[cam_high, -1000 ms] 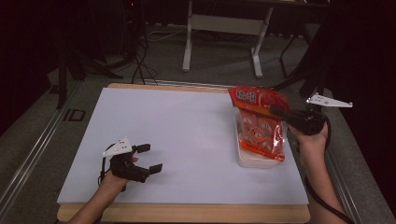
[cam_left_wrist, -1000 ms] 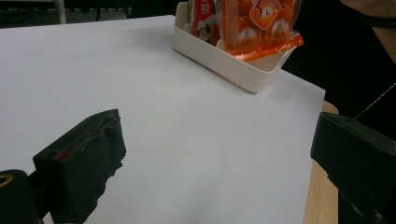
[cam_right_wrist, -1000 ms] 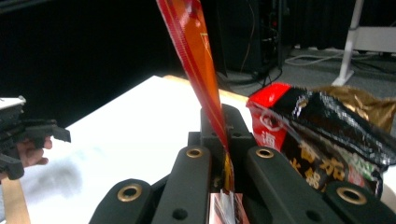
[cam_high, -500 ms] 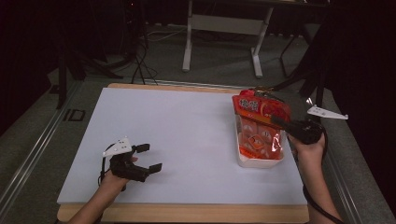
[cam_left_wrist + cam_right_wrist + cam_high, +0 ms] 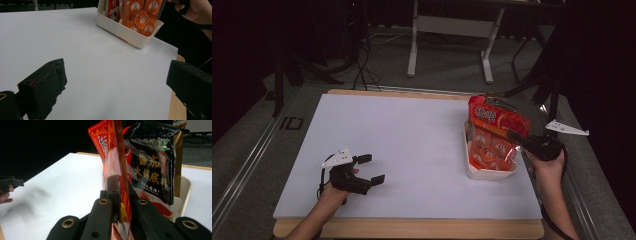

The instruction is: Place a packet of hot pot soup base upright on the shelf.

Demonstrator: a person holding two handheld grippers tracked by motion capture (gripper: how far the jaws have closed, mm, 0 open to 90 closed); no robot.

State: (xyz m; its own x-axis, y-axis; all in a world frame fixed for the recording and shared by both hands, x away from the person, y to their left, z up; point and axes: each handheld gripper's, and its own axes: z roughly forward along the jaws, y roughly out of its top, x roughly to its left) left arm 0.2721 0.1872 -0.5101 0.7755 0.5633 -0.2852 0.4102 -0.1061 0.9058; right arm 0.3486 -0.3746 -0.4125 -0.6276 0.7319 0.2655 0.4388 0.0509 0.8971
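The right claw is clamped on the lower edge of the red packet, its two black jaws pressed flat against the film on either side. This packet looks light and floppy: thin glossy plastic that bends above the grip, probably slippery, with small orange sachets inside that can shift. A pinch on a sealed edge or corner, as here, seems the safest hold; squeezing the filled middle might crush or burst the contents.

Taking the white bin as landmark, the red packet stands in it, leaning, its top rising well above the rim, and the right claw meets it from the bin's right side. The left claw rests well to the left of the bin on the white desk, jaws spread wide with nothing between them.

The right gripper view reveals a black packet just behind the red one, and a brown packet edge beyond that. The left gripper view shows the bin from low down, with the orange sachets visible through the film, a detail blurred in the high view.
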